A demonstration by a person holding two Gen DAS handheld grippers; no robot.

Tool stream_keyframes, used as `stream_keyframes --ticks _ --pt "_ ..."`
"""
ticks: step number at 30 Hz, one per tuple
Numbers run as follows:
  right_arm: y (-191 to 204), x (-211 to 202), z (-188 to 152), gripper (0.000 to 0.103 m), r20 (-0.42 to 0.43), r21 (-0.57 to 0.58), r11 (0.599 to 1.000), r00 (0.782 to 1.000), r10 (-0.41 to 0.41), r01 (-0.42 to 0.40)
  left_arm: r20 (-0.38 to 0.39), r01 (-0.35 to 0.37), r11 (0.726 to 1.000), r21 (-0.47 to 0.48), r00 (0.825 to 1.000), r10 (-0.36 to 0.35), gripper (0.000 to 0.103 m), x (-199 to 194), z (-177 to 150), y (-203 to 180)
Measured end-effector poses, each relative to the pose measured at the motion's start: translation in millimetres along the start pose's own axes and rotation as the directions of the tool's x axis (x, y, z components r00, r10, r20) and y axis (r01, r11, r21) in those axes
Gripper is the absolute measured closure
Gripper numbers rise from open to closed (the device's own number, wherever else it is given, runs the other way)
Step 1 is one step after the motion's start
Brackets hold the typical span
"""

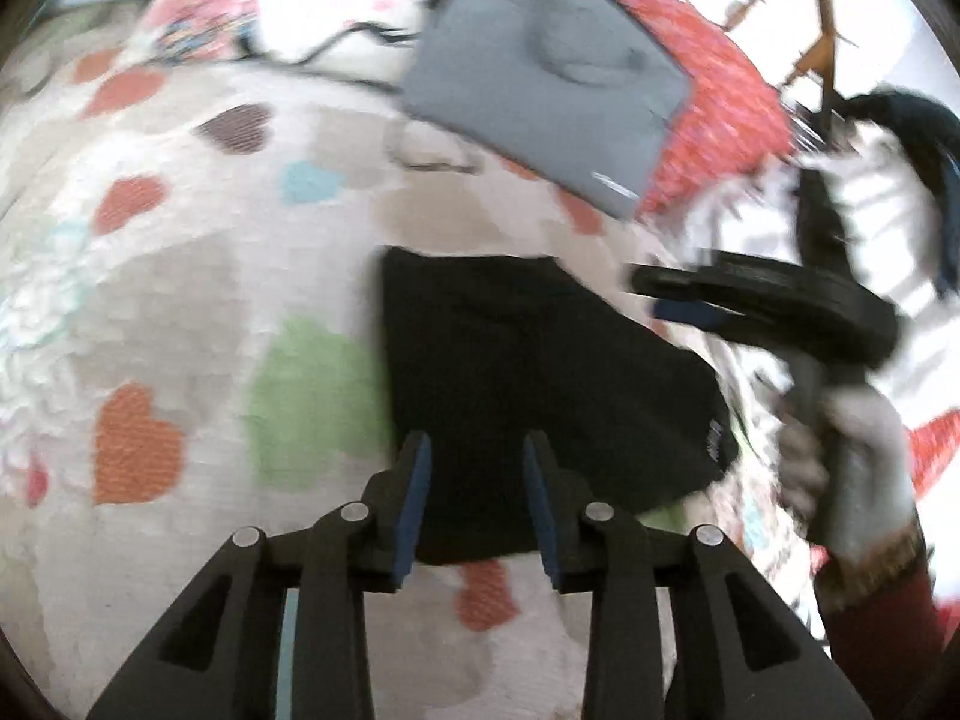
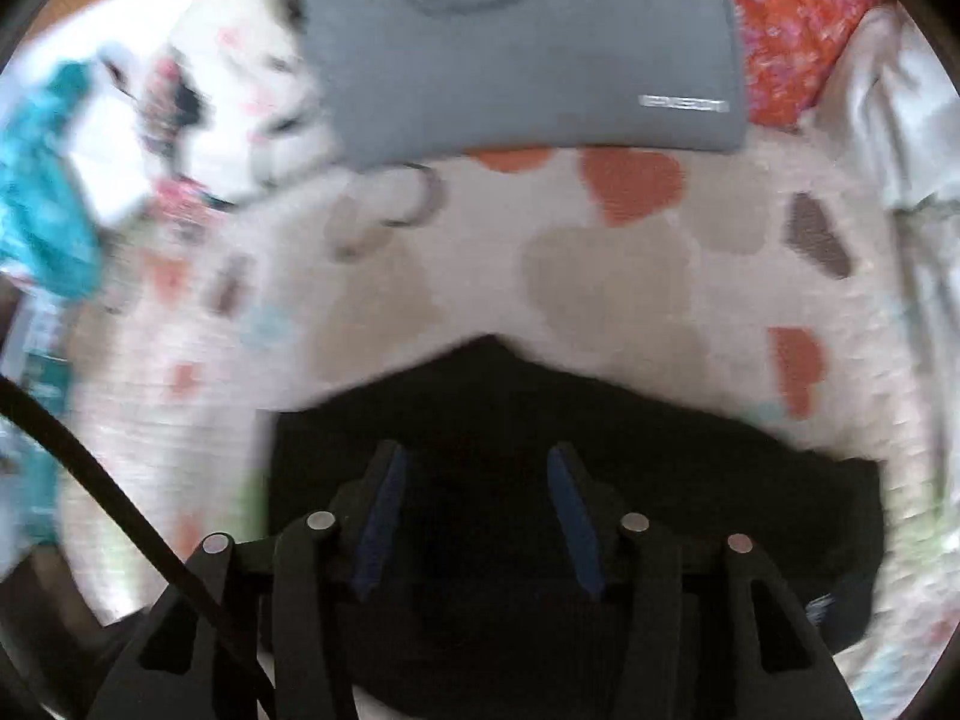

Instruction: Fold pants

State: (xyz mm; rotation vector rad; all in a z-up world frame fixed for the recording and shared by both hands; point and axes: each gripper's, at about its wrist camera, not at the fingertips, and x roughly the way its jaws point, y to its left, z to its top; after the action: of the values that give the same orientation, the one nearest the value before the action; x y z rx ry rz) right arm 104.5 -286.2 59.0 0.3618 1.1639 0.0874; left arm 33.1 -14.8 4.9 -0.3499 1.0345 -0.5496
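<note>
The black pants point(image 1: 540, 372) lie folded into a compact block on a white bedspread with coloured hearts point(image 1: 180, 276). My left gripper point(image 1: 477, 450) is open and empty, hovering over the near edge of the pants. The right gripper point(image 1: 666, 285) shows in the left wrist view to the right of the pants, held in a gloved hand point(image 1: 864, 468). In the right wrist view my right gripper point(image 2: 477, 462) is open and empty above the black pants point(image 2: 660, 480). Both views are blurred.
A folded grey garment point(image 1: 540, 72) lies beyond the pants, also in the right wrist view point(image 2: 516, 42). A red patterned cloth point(image 1: 720, 90) lies beside it. White and teal laundry point(image 2: 48, 192) is piled at the left. A wooden chair point(image 1: 816, 30) stands behind.
</note>
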Motion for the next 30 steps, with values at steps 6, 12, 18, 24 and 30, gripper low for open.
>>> stream_keyframes --ticks 6,12,18,24,30 --pt "12 35 -31 0.053 -0.115 0.054 0.970 0.964 0.242 -0.237 -0.056 -0.037 0.991 -0.129 0.998 0.030 0.072 27 0 22" --pt "-25 47 -36 0.075 -0.109 0.149 0.987 0.992 0.069 -0.053 -0.100 -0.059 0.996 -0.062 0.994 0.053 0.062 60 -7 3" --pt "27 41 2 0.047 -0.158 0.004 0.994 0.982 0.105 -0.106 -0.075 -0.039 0.996 -0.082 0.997 0.033 0.057 61 -18 -3" --pt "112 101 27 0.043 -0.345 -0.187 0.980 0.938 -0.002 -0.067 -0.063 -0.042 0.993 -0.113 0.997 0.035 0.066 60 -19 3" --pt "145 158 21 0.043 -0.423 -0.309 0.938 0.860 -0.284 0.158 -0.068 -0.081 0.992 -0.093 0.995 0.075 0.077 64 -17 -1"
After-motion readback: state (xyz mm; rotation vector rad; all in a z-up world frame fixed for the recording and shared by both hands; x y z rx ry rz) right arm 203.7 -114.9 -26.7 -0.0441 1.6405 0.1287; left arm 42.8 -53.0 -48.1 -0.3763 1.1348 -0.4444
